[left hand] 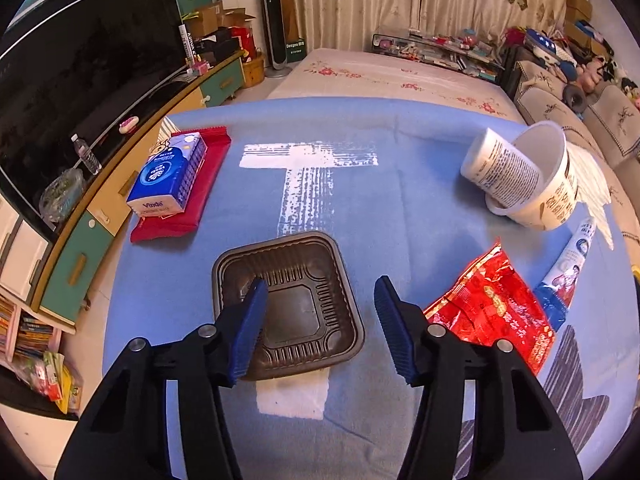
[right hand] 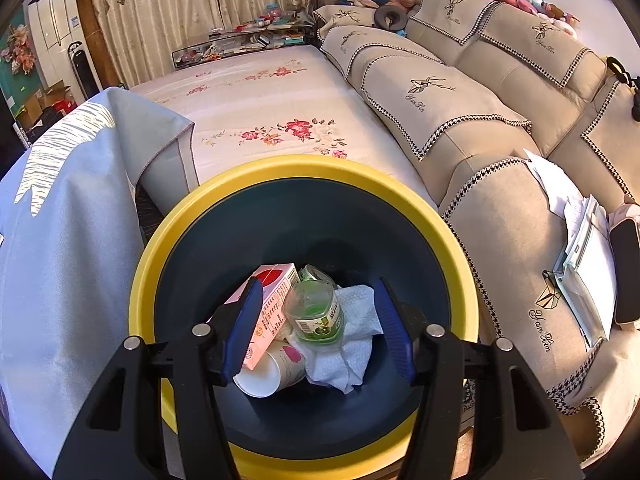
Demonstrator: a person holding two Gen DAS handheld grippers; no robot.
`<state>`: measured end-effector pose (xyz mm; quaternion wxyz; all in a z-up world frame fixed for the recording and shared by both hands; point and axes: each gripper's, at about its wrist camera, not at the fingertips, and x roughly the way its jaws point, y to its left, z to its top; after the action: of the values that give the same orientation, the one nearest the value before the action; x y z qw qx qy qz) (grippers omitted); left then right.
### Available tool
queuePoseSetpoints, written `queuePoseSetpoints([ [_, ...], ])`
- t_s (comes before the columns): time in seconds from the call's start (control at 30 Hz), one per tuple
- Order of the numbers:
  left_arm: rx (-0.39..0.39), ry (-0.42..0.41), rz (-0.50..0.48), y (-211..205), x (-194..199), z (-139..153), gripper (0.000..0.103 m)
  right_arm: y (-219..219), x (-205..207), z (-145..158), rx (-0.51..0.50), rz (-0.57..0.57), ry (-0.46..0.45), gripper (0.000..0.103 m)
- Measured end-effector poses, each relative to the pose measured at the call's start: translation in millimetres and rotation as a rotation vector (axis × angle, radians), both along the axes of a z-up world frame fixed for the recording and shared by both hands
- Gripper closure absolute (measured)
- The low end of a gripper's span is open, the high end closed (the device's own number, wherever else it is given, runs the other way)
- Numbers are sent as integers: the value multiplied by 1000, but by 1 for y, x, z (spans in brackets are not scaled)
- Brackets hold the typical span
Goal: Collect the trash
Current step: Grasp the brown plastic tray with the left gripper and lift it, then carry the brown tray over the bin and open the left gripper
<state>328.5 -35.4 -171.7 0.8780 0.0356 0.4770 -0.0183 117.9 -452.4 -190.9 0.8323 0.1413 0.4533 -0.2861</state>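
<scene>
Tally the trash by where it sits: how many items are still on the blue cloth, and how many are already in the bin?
On the blue cloth: 7 (black tray, tissue pack, red wrapper, two nested cups, red snack bag, tube)
In the bin: 4 visible (pink carton, green jar, paper cup, paper towel)
Total: 11

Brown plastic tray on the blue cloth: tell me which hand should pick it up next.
Left. The left tongs are open and already hover over the brown plastic tray, one finger above its inside. The right tongs are open and empty over the yellow-rimmed bin, away from the tray.
</scene>
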Motion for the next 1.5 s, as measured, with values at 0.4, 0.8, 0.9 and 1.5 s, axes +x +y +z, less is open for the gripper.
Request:
queuePoseSetpoints([
  [0.4, 5, 33, 2, -3, 5, -14, 84, 3, -7, 9, 2, 8, -38, 48],
  [0.8, -19, -125, -224, -70, -67, 58, 97, 7, -43, 41, -21, 16, -117, 48],
  [0.9, -38, -146, -367, -122, -95, 76, 97, 5, -55, 46, -26, 12, -130, 48],
  [1.5, -60, 32, -969, -468, -182, 35, 97, -35, -121, 37, -32, -65, -109, 48],
])
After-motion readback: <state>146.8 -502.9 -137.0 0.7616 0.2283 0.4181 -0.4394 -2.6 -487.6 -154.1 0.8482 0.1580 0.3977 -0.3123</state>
